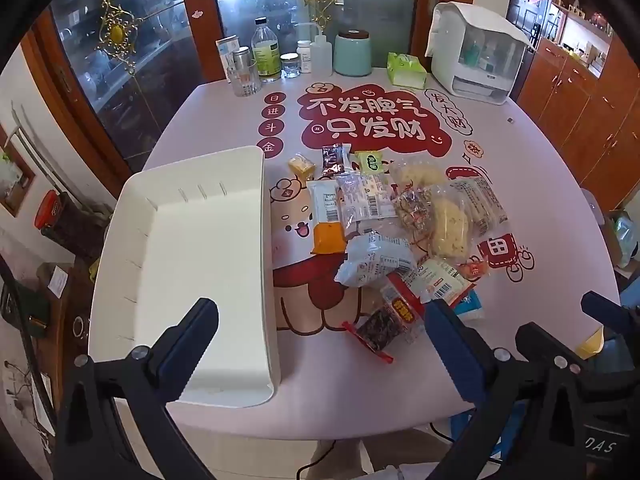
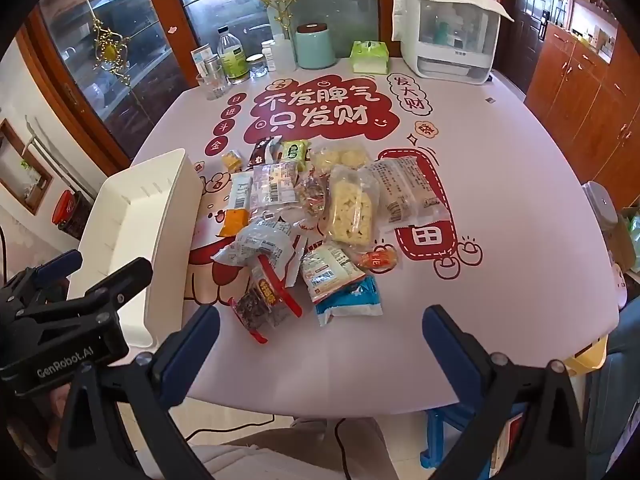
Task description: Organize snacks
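A pile of several snack packets (image 1: 384, 224) lies in the middle of the table; it also shows in the right wrist view (image 2: 312, 220). An empty white tray (image 1: 192, 272) stands left of the pile, seen side-on in the right wrist view (image 2: 132, 216). My left gripper (image 1: 320, 320) is open and empty, held above the table's near edge between tray and pile. My right gripper (image 2: 320, 324) is open and empty, just in front of the nearest packets: a dark one with red edges (image 2: 260, 304) and a blue-white one (image 2: 348, 300).
The table (image 1: 520, 184) has a pink printed cover. Along its far edge stand bottles and jars (image 1: 272, 60), a teal canister (image 1: 352, 52), a green tissue pack (image 1: 406, 70) and a white appliance (image 1: 476, 52). Glass cabinet doors stand behind; wooden cabinets are at right.
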